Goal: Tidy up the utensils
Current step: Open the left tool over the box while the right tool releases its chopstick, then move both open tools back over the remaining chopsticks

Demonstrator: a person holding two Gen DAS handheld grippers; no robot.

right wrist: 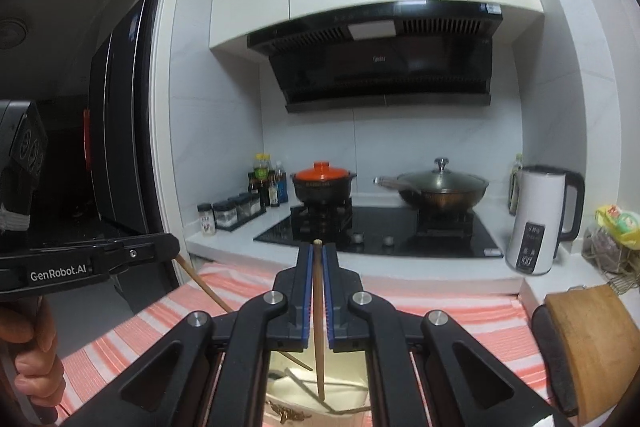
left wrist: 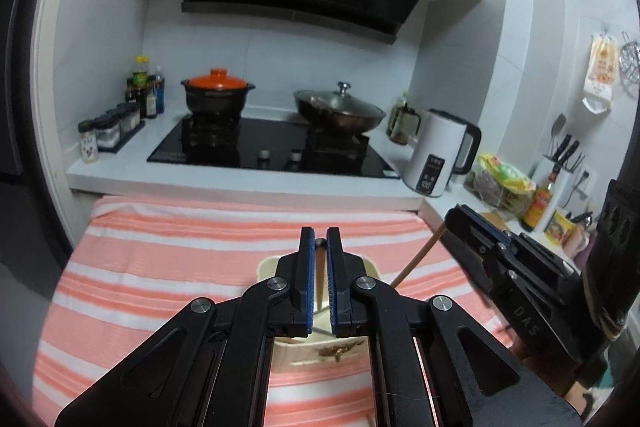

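Wooden chopsticks, slim and round: left tongs and right tongs each pinch one.

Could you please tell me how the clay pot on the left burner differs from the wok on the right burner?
The round black clay pot is deep and narrow, while the dark metal wok is wide and shallow. The clay pot carries an opaque orange lid; the wok carries a see-through domed lid with a metal knob. The wok also shows a long handle in the right wrist view; the pot has none visible. Both sit covered on the black stovetop.
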